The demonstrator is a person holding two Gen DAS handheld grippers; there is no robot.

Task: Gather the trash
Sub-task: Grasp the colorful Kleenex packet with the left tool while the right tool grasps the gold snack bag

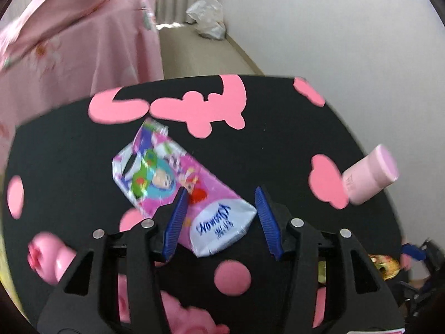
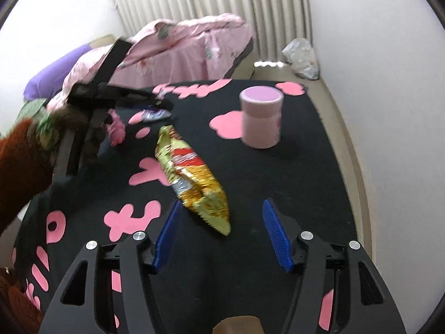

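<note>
Nothing collected yet, by appearance. Left gripper (image 1: pixel 219 217) spread wide around pink wrapper (image 1: pixel 178 186), not clenched. Right gripper (image 2: pixel 219 233) spread near yellow snack bag (image 2: pixel 192 178). Pink cup (image 2: pixel 261 118) far right.

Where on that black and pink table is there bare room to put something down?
Free: the stretch between the yellow snack bag and the table's right edge, in front of the pink cup. Crowded: the far left, where the left tongs hover over the cartoon wrapper beside a pink toy.

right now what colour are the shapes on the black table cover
Pink shapes on the black table cover, clearest in the right wrist view.
</note>
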